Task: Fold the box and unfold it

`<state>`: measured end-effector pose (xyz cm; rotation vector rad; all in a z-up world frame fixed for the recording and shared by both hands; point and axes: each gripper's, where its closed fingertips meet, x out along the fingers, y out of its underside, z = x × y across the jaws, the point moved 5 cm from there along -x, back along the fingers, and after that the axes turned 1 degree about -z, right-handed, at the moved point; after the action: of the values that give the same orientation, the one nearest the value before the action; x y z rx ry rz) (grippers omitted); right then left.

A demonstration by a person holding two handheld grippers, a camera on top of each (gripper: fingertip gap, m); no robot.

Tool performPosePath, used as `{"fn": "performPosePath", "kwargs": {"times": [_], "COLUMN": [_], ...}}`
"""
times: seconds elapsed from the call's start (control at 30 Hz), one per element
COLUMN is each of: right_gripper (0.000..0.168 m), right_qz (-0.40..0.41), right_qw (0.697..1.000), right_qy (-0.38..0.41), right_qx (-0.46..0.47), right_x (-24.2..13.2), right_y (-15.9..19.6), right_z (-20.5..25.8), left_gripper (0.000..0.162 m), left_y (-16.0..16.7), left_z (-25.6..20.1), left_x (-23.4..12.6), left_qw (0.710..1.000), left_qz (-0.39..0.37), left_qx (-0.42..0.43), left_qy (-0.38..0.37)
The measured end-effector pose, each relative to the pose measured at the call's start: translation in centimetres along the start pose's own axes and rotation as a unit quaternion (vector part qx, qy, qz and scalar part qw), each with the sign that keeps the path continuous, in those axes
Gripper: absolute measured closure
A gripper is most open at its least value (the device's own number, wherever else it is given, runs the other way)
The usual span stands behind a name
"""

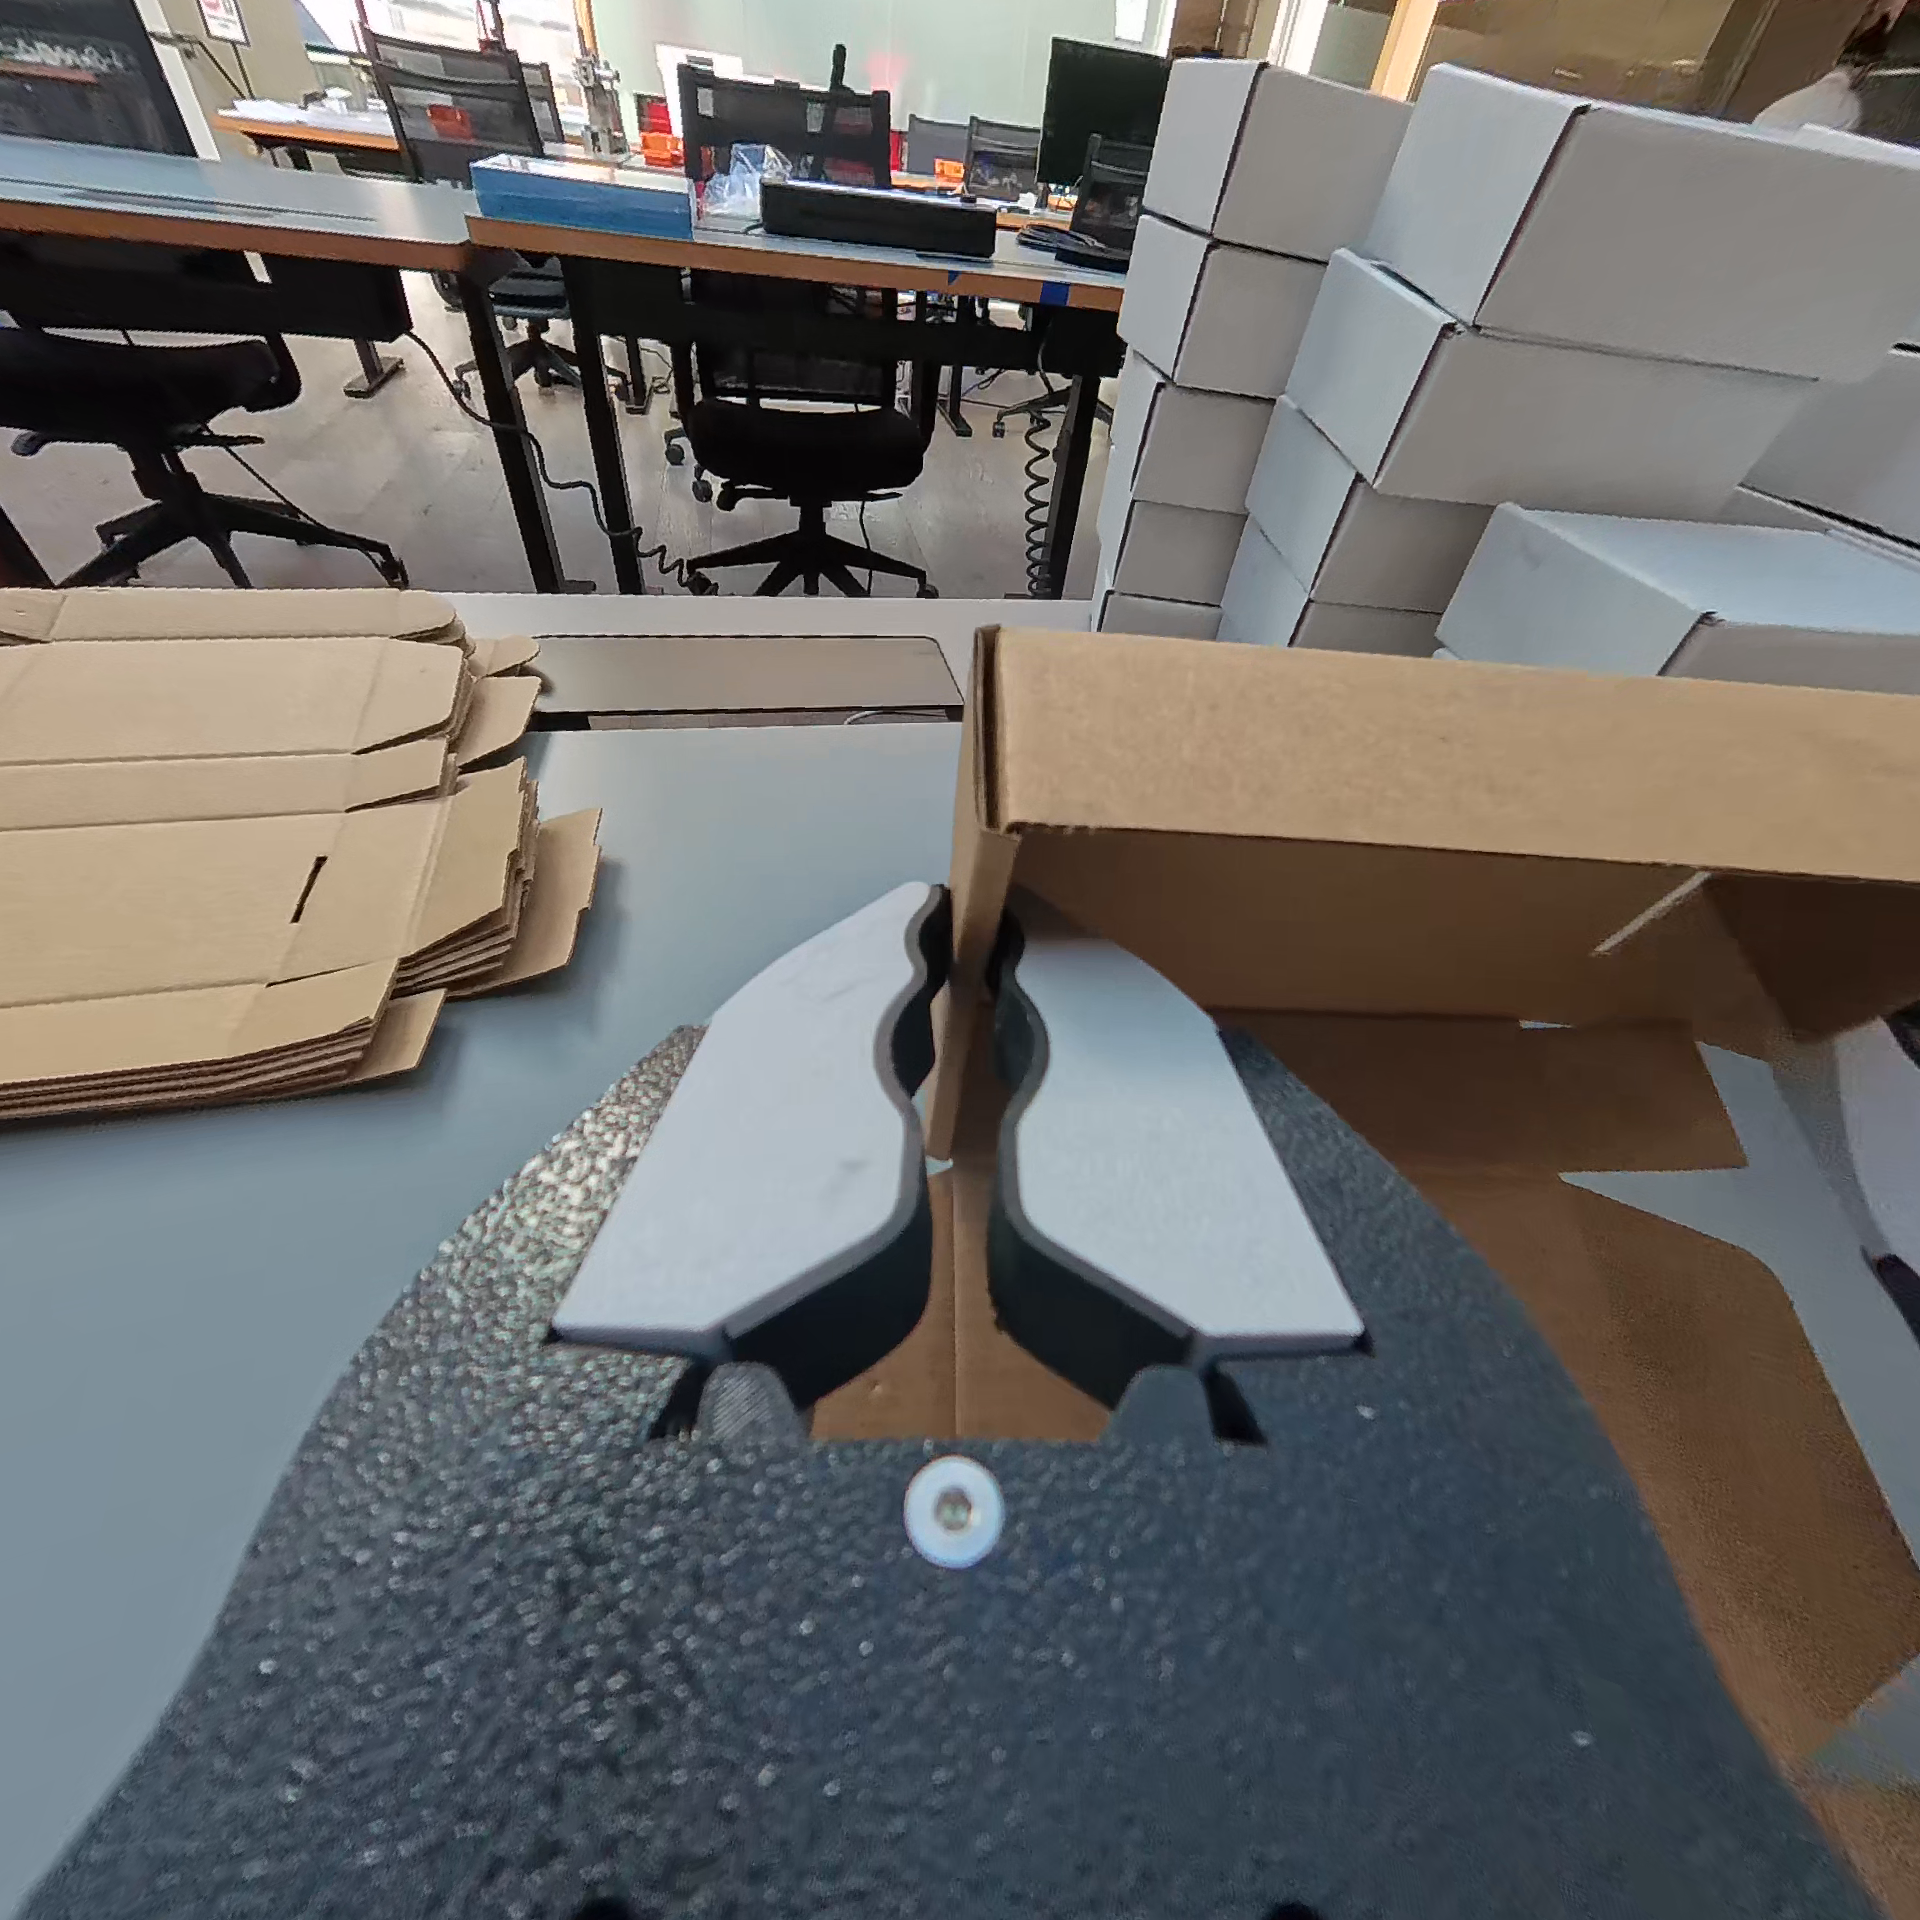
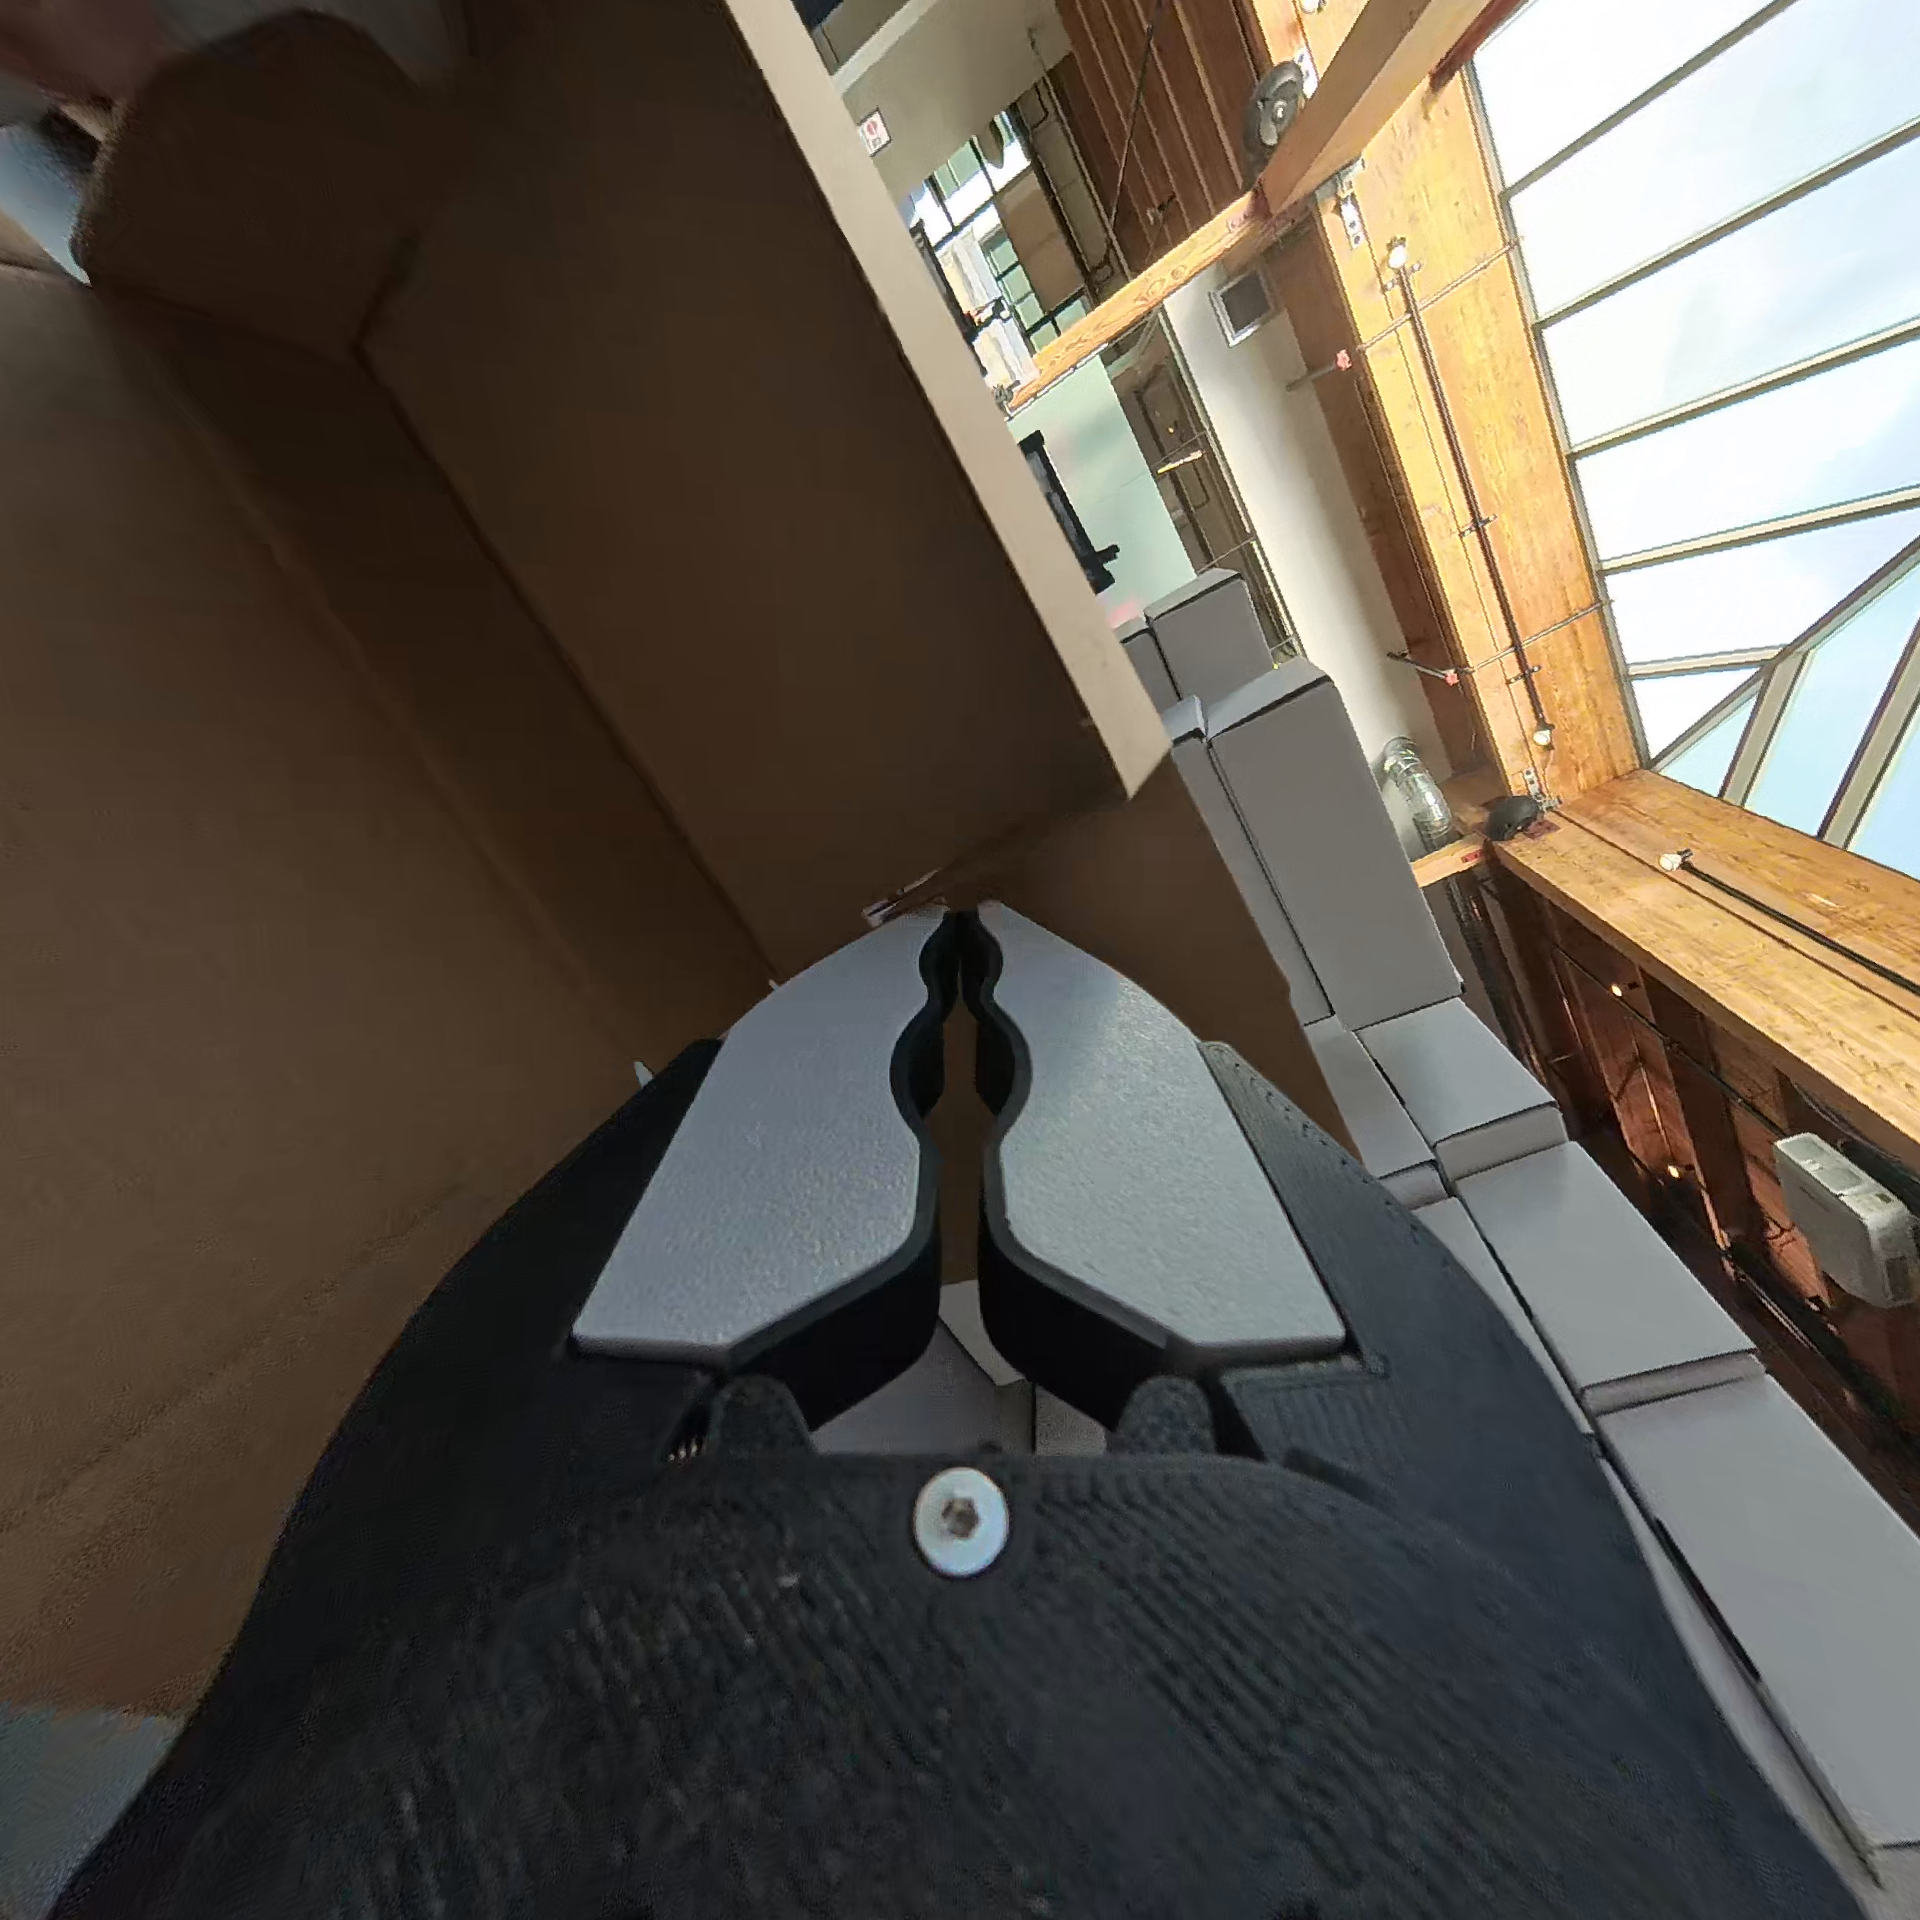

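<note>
A brown cardboard box [image 1: 1455, 748] stands partly folded on the grey table [image 1: 208, 1299], its back wall upright and its base flaps lying flat. My left gripper [image 1: 971, 935] is shut on the box's upright left side wall, with the card edge between the fingertips. In the right wrist view the box's inside [image 2: 416, 727] fills the left half. My right gripper [image 2: 958, 925] is shut, tips together, right at the box's lower inner corner. I see no card between its tips. A pale shape at the right edge of the left wrist view [image 1: 1849, 1143] may be the right gripper.
A stack of flat brown box blanks [image 1: 208, 852] lies on the table to the left. Stacked white boxes [image 1: 1558, 312] rise behind and right of the box, and also show in the right wrist view [image 2: 1299, 810]. Desks and office chairs [image 1: 810, 436] stand beyond the table.
</note>
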<state>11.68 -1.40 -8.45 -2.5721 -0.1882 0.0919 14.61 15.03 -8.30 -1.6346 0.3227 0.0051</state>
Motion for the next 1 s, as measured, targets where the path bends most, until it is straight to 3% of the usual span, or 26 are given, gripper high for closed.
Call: {"fn": "performPosePath", "kwargs": {"times": [0.13, 0.3, 0.57, 0.8, 0.9, 1.0], "right_gripper": [0.168, 0.168, 0.168, 0.168, 0.168, 0.168], "right_qz": [-0.059, -0.110, -0.126, -0.081, -0.075, -0.068], "right_qw": [0.988, 0.934, 0.922, 0.936, 0.914, 0.871], "right_qy": [-0.020, -0.078, -0.118, -0.138, -0.151, -0.161], "right_qx": [0.142, 0.330, 0.347, 0.314, 0.370, 0.460], "right_x": [0.0, 0.3, 0.1, -0.5, -1.6, -1.5], "right_y": [-1.0, -1.1, -0.8, 1.4, 2.7, 4.2], "right_z": [-0.7, -1.8, -2.3, -3.1, -3.2, -2.9], "left_gripper": [0.156, 0.156, 0.154, 0.156, 0.156, 0.156], "left_y": [-0.1, 0.3, 0.6, -1.2, -2.1, -2.5], "left_z": [-0.2, -0.9, -1.9, 0.2, 1.3, 1.9], "left_x": [-0.3, -0.6, -0.6, -1.1, -1.4, -1.5], "left_qw": [1.000, 0.997, 0.989, 0.998, 0.998, 0.997], "left_qz": [-0.007, -0.018, -0.019, -0.059, -0.067, -0.072], "left_qx": [0.023, 0.070, 0.144, 0.031, 0.004, -0.008], "left_qy": [-0.004, -0.010, -0.016, -0.016, -0.020, -0.020]}}
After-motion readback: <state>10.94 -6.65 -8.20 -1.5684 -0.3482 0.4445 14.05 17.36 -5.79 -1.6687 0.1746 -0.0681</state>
